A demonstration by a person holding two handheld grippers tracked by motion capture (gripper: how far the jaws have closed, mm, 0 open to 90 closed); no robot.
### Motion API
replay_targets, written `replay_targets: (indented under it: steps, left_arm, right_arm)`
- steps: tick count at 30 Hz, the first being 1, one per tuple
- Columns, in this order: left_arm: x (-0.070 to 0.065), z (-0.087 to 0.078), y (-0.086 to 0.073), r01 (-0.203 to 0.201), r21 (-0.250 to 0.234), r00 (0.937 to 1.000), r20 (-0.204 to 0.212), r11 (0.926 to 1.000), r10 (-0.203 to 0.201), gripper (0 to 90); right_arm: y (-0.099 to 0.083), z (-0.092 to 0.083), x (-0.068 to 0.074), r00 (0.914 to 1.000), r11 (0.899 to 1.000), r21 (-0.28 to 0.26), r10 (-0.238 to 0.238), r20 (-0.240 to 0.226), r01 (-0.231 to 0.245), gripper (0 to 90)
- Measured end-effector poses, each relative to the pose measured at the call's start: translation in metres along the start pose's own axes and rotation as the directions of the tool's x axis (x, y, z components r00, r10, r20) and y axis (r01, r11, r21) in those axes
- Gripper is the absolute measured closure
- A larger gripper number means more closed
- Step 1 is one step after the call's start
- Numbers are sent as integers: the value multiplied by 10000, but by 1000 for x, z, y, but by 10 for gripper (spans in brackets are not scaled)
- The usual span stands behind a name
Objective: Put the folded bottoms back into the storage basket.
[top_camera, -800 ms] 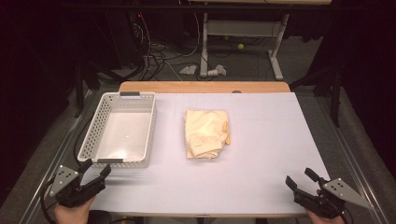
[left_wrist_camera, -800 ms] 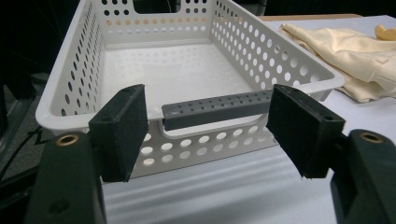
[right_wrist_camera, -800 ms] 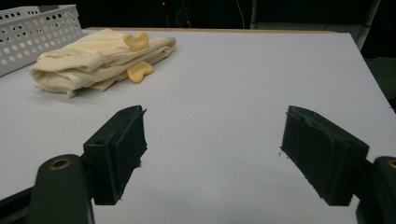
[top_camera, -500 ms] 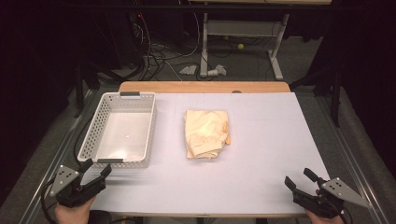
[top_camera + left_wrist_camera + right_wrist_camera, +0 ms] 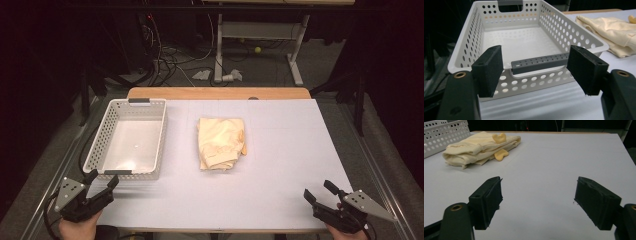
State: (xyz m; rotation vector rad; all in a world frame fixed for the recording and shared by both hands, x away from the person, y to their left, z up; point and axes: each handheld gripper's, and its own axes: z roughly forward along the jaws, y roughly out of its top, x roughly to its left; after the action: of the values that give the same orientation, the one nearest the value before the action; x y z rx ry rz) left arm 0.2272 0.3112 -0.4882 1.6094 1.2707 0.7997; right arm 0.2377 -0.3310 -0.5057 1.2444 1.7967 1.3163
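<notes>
High view first: your left gripper (image 5: 98, 190) sits at the near left corner of the white table (image 5: 280, 160), jaws spread with nothing between them, just short of the near end of the white perforated basket (image 5: 107, 145). Your right gripper (image 5: 320, 192) rests at the near right corner, also spread and empty, well apart from everything else. The folded cream cloth (image 5: 220, 143) lies near the middle of the table, beside the basket but not touching it. I can read no brand, label or writing anywhere on the basket, the cloth or the grey plates on your tools

Left gripper view: your two black pads (image 5: 488, 70) stand wide apart and frame the basket's near grey handle (image 5: 540, 63), which lies beyond them, untouched. The basket (image 5: 589, 40) is bare inside, and the cloth (image 5: 614, 30) shows at the upper right

Right gripper view: your jaws gape over bare table (image 5: 564, 157), gripping nothing. The cloth (image 5: 471, 148) lies well ahead at the upper left, a yellow tab curling up from its top, with the basket's wall (image 5: 441, 135) behind it
</notes>
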Motion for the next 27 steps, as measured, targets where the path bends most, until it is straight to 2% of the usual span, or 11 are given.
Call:
replay_targets:
  steps: [3, 11, 16, 20, 25, 27]
  left_arm:
    - [-5, 1, 1, -264, 21, 9996, 10, 9996, 264, 278]
    - [-15, 4, 4, -299, -113, 9992, 273, 9995, 302, 278]
    - [-23, 8, 6, -528, -116, 9969, 577, 9985, 534, 278]
    - [-26, 9, 7, -560, -148, 9956, 747, 9983, 569, 278]
    - [-28, 11, 9, -613, -170, 9946, 824, 9980, 625, 278]
    - [-32, 11, 10, -889, -300, 9935, 683, 9956, 908, 279]
  right_arm:
    - [0, 0, 0, 10000, 10000, 28, -3, 45, 3, 226]
    - [0, 0, -1, 10000, 10000, 46, 1, -78, 0, 226]
    - [0, 1, 0, 9999, 10000, 88, 25, -101, -24, 226]
    - [0, 1, 1, 9999, 9999, 98, -121, -120, 122, 226]
    - [0, 2, 2, 9998, 9998, 166, -143, -131, 145, 226]
    - [0, 2, 2, 9997, 9997, 156, -184, -137, 186, 226]
